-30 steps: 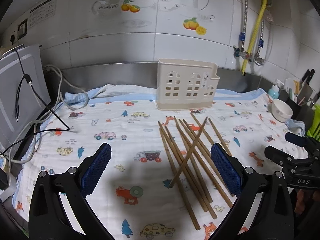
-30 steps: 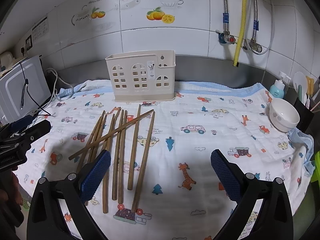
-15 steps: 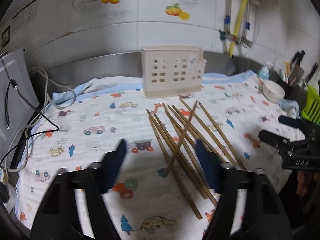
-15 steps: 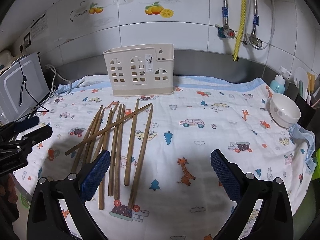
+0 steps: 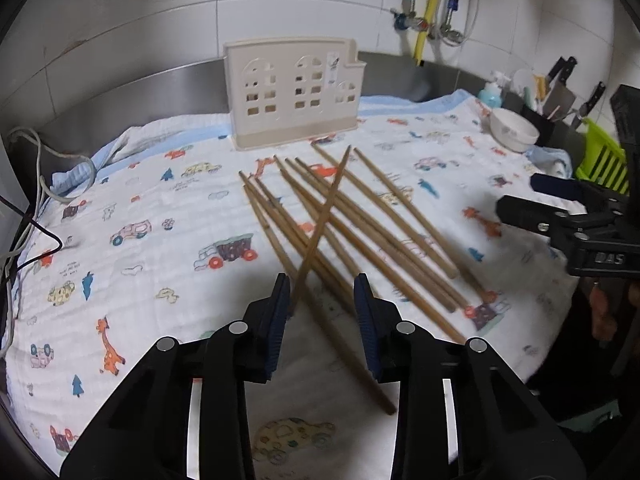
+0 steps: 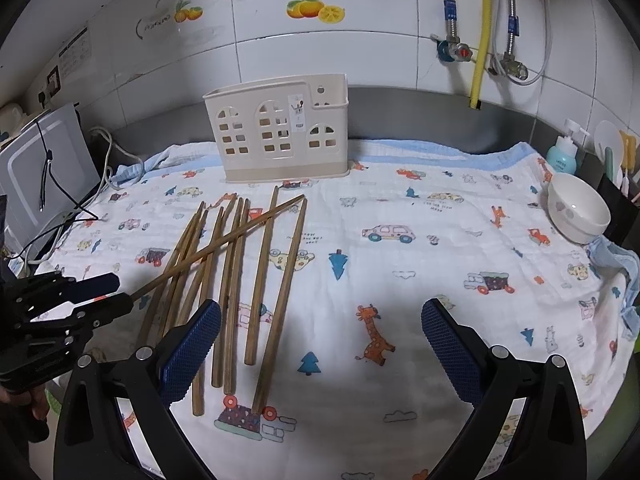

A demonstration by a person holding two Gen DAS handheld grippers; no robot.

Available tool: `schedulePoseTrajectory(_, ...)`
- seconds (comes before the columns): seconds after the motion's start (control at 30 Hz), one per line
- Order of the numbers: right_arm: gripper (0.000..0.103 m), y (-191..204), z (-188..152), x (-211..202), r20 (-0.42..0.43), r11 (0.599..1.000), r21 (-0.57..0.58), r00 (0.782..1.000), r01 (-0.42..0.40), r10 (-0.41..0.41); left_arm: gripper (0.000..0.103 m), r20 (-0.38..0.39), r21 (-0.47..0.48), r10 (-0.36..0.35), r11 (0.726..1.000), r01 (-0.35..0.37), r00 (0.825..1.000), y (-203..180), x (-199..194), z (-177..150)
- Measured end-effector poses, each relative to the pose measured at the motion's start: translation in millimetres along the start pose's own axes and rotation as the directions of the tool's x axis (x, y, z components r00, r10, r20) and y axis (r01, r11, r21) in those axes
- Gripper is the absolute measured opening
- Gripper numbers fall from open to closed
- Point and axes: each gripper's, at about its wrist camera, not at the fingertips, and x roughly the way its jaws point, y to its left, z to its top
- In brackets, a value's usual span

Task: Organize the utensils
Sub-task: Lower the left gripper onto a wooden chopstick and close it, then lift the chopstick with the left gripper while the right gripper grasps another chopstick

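Ahead of both grippers a white cartoon-print cloth (image 6: 400, 184) carries a cream plastic utensil holder with window cut-outs (image 6: 276, 130); a white ceramic bowl (image 6: 576, 210) sits far right. The left gripper (image 5: 322, 312) is closing around the crossed brown wooden chopstick (image 5: 320, 228) lying over the brown wooden chopsticks (image 6: 240, 272), pads not yet pressing. The right gripper (image 6: 320, 340) hangs spread wide just right of them.

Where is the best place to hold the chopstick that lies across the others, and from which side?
Grip the crossing chopstick at its near, thicker end, coming from above. That end juts clear of the pile and already lies between the closing left gripper pads.
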Motion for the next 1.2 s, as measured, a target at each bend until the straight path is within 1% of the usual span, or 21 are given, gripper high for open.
schedulePoseTrajectory(0.2, 0.097, -0.6, -0.1, 3.8, -0.006, 1.000, 0.005, 1.000, -0.004, 0.004, 0.027, -0.038, 0.042, 0.035, 0.999, -0.033, 0.999, 4.4, 14.2, 5.3)
schedulePoseTrajectory(0.23, 0.097, -0.9, -0.2, 4.3, -0.007, 1.000, 0.006, 1.000, -0.003, 0.003, 0.022, -0.046, 0.045, 0.038, 0.998, -0.035, 0.998, 5.3, 17.0, 5.5)
schedulePoseTrajectory(0.27, 0.097, -1.0, -0.3, 4.9, -0.008, 1.000, 0.007, 1.000, -0.003, 0.003, 0.020, -0.052, 0.046, 0.039, 0.998, -0.037, 0.998, 6.1, 19.2, 5.3)
schedulePoseTrajectory(0.4, 0.097, -0.1, -1.3, 8.3, -0.018, 1.000, 0.007, 1.000, -0.005, 0.005, 0.019, -0.073, 0.041, 0.039, 0.999, -0.036, 0.997, 8.7, 29.2, 3.5)
schedulePoseTrajectory(0.43, 0.097, 0.7, -1.6, 9.1, -0.020, 1.000, 0.007, 1.000, -0.005, 0.005, 0.011, -0.076, 0.043, 0.036, 0.999, -0.033, 0.996, 8.1, 30.7, 3.1)
schedulePoseTrajectory(0.5, 0.097, 1.8, -2.3, 10.4, -0.024, 1.000, 0.007, 1.000, -0.007, 0.007, 0.011, -0.085, 0.050, 0.037, 0.998, -0.033, 0.996, 6.5, 34.3, 2.2)
schedulePoseTrajectory(0.63, 0.097, 3.1, -2.9, 11.7, -0.029, 1.000, 0.006, 1.000, -0.009, 0.009, 0.007, -0.076, 0.059, 0.038, 0.998, -0.034, 0.996, 3.1, 34.6, 2.3)
schedulePoseTrajectory(0.7, 0.097, 3.3, -3.2, 12.4, -0.031, 1.000, 0.007, 0.999, -0.010, 0.010, 0.005, -0.060, 0.056, 0.037, 0.998, -0.034, 0.998, 1.6, 31.2, 3.1)
schedulePoseTrajectory(0.83, 0.096, 4.5, -5.3, 12.9, -0.037, 1.000, 0.006, 0.999, -0.016, 0.016, 0.005, -0.018, 0.057, 0.037, 0.998, -0.035, 0.999, -1.0, 17.9, 6.2)
schedulePoseTrajectory(0.87, 0.094, 5.0, -5.7, 13.2, -0.039, 1.000, 0.006, 0.999, -0.017, 0.017, 0.005, -0.008, 0.058, 0.036, 0.998, -0.035, 0.999, -1.1, 14.6, 7.2)
schedulePoseTrajectory(0.93, 0.084, 5.8, -6.5, 14.4, -0.045, 1.000, 0.008, 0.999, -0.031, 0.031, 0.005, 0.020, 0.055, 0.031, 0.998, -0.032, 0.999, -2.1, 5.1, 11.5)
schedulePoseTrajectory(0.97, 0.077, 5.9, -6.9, 15.5, -0.049, 0.999, 0.010, 0.998, -0.039, 0.039, 0.005, 0.035, 0.055, 0.033, 0.998, -0.035, 0.999, -2.2, 0.6, 13.8)
schedulePoseTrajectory(1.03, 0.072, 5.6, -9.1, 19.0, -0.067, 0.999, 0.016, 0.996, -0.052, 0.053, 0.005, 0.072, 0.056, 0.030, 0.998, -0.034, 0.997, -2.6, -11.4, 20.7)
schedulePoseTrajectory(1.07, 0.067, 6.1, -11.3, 20.6, -0.078, 0.998, 0.014, 0.995, -0.058, 0.059, 0.005, 0.084, 0.055, 0.028, 0.998, -0.033, 0.996, -2.8, -15.3, 23.5)
schedulePoseTrajectory(1.13, 0.061, 7.3, -16.9, 22.8, -0.096, 0.998, 0.013, 0.993, -0.067, 0.068, 0.005, 0.107, 0.053, 0.020, 0.998, -0.026, 0.994, -2.1, -23.6, 30.8)
schedulePoseTrajectory(1.2, 0.051, 8.5, -22.5, 24.9, -0.117, 0.996, 0.020, 0.989, -0.086, 0.087, 0.004, 0.125, 0.055, 0.019, 0.998, -0.026, 0.992, -1.5, -28.9, 37.5)
